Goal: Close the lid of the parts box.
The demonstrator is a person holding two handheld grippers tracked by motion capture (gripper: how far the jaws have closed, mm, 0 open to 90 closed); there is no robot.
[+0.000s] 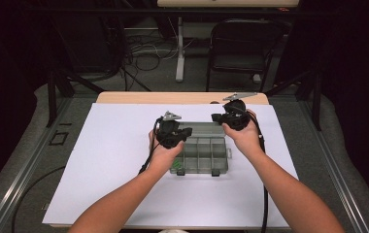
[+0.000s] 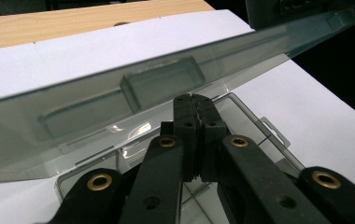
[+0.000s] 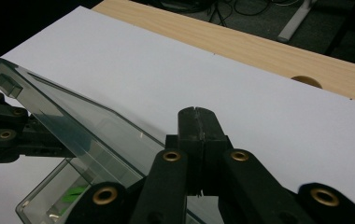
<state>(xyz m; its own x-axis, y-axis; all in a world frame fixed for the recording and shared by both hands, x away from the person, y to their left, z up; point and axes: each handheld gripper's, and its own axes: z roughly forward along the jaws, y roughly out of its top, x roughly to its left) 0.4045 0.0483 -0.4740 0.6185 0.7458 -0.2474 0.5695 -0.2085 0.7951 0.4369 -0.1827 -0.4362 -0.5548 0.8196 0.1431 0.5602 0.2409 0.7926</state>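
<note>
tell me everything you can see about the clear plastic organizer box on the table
The organizer box is smoky see-through plastic, a shallow tray split into small compartments, with dark latches on its near edge. It sits on the white sheet covering the table. Its hinged lid stands partly raised and tilted over the tray. Something small and green lies in one compartment. The left gripper and right gripper, both with jaws shut, are at the lid; whether they touch it I cannot tell.

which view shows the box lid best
The left gripper view: the clear lid crosses the frame, raised at a slant over the compartment box, with its moulded panel visible. The right gripper view shows the lid edge-on with one corner. In the high view the lid is small and partly hidden by the hands.
</note>
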